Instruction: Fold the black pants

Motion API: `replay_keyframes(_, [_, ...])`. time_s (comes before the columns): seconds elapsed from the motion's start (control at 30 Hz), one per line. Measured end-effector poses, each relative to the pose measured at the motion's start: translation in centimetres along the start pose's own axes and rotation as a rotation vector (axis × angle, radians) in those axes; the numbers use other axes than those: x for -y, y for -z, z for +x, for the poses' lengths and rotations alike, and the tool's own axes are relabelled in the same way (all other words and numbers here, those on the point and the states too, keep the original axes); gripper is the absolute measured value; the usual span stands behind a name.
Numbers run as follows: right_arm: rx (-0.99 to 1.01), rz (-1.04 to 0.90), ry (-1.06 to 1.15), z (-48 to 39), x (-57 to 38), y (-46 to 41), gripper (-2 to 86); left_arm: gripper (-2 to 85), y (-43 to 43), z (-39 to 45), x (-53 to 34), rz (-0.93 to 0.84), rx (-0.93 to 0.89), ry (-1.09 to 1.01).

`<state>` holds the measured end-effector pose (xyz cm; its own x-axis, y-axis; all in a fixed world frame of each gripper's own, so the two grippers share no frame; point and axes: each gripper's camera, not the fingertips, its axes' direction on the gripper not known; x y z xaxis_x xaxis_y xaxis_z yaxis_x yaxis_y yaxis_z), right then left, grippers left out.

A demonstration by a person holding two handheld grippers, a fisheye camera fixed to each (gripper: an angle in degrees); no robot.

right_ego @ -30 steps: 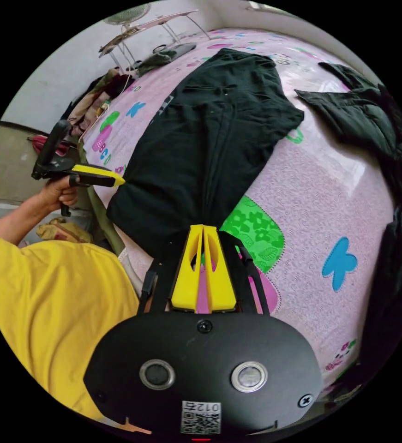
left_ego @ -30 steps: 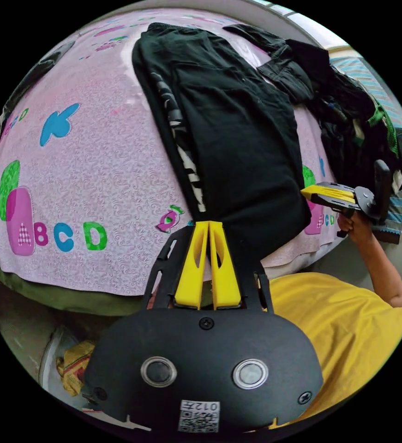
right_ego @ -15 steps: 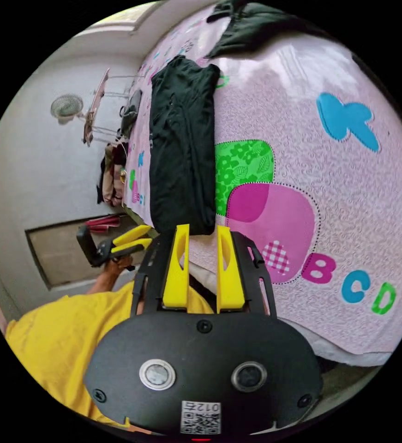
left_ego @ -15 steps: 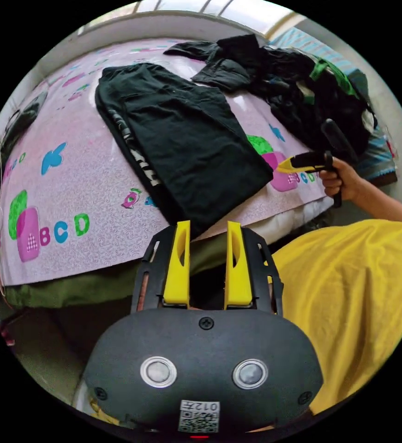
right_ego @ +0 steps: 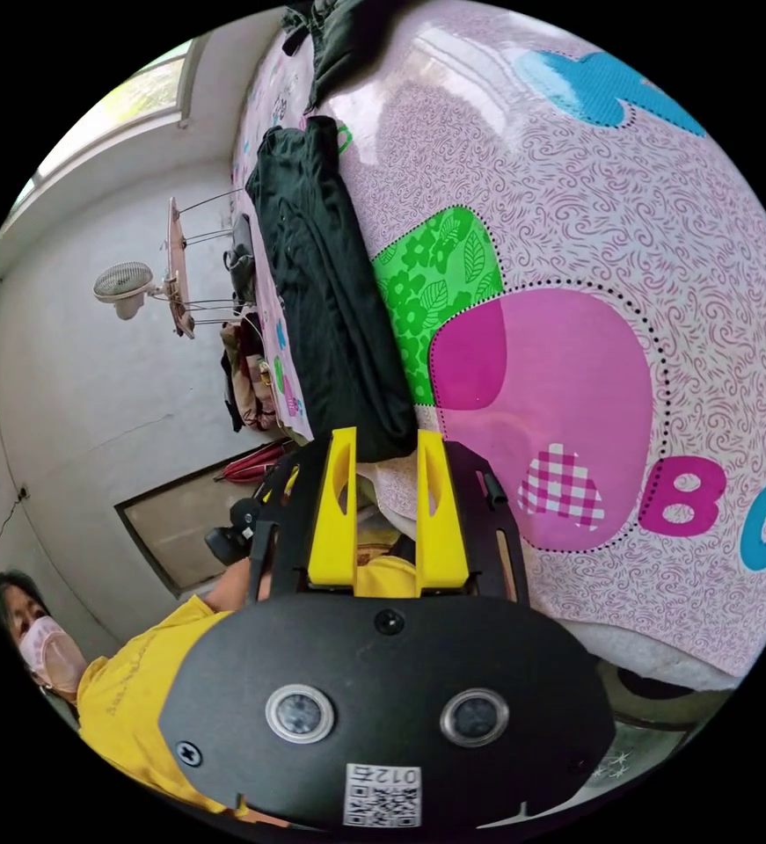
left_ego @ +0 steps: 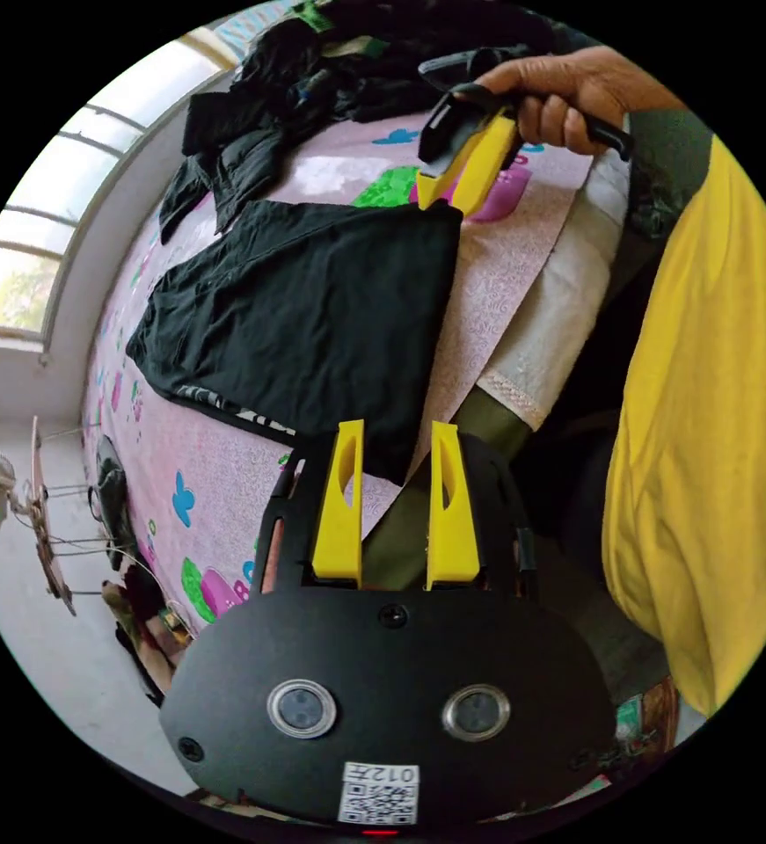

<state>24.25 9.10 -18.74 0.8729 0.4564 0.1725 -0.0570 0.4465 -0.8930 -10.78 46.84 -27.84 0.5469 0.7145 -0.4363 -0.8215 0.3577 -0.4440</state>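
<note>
The black pants (left_ego: 303, 316) lie folded on the pink bedsheet (left_ego: 497, 281), with a white-lettered strip along one edge. My left gripper (left_ego: 396, 426) is open, and the pants' near corner sits between its jaws without being pinched. The right gripper (left_ego: 440, 189), held by a hand (left_ego: 567, 97), is at the pants' other near corner. In the right gripper view the pants (right_ego: 330, 281) run away as a long dark band. There my right gripper (right_ego: 385, 432) stands open with the pants' end just inside its tips.
A heap of dark clothes (left_ego: 312, 70) lies on the bed beyond the pants. The sheet (right_ego: 576, 264) ends at the bed's edge near me. A fan (right_ego: 123, 281) and a wire rack (right_ego: 180, 264) stand by the wall. The person's yellow shirt (left_ego: 708, 396) is close beside the grippers.
Both grippers were shut on the pants' near edge one second ago; they have opened and let go. The pants now rest flat on the bed. Both cameras have rolled.
</note>
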Motion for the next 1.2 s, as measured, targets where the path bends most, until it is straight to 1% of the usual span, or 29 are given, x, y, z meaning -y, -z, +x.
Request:
replay_keyframes(0.13, [0.028, 0.005, -0.036, 0.9, 0.5, -0.1, 9.3, 7.6, -0.3, 2.3, 0.3, -0.039, 0.065, -0.091])
replay_keyframes(0.2, [0.007, -0.006, -0.062, 1.4, 0.9, -0.2, 7.9, 6.0, 0.0, 2.5, 0.4, -0.041, 0.039, -0.074])
replay_keyframes(0.27, [0.004, -0.016, -0.073, 1.8, 1.1, -0.3, 5.8, 4.0, -0.1, 2.5, 0.4, -0.083, 0.075, -0.006])
replay_keyframes(0.4, [0.010, 0.004, -0.007, 1.6, 0.8, 0.4, 3.0, 1.1, 0.9, 2.2, 0.4, -0.093, 0.005, 0.090])
replay_keyframes(0.57, [0.094, 0.015, 0.072, 1.0, 0.3, 1.7, 2.1, 0.2, 2.9, -0.1, -0.6, -0.066, -0.161, 0.235])
replay_keyframes(0.63, [0.106, 0.013, 0.099, 0.5, 0.1, 2.2, 1.9, 0.1, 4.7, -1.0, -1.2, -0.041, -0.191, 0.276])
replay_keyframes(0.77, [0.144, 0.006, 0.149, -1.0, -0.9, 3.7, 1.9, 0.0, 8.4, -1.9, -1.9, -0.027, -0.187, 0.280])
replay_keyframes(0.93, [0.191, -0.006, 0.200, -3.7, -3.4, 6.1, 2.3, 0.0, 15.7, -3.3, -3.4, 0.018, -0.191, 0.299])
replay_keyframes(1.1, [0.208, -0.027, 0.302, -8.1, -6.8, 8.9, 3.2, 0.0, 22.9, -4.8, -4.5, 0.040, -0.178, 0.276])
replay_keyframes(1.2, [0.225, -0.045, 0.314, -9.6, -8.0, 9.8, 3.3, 0.0, 26.4, -6.1, -5.2, 0.051, -0.191, 0.267])
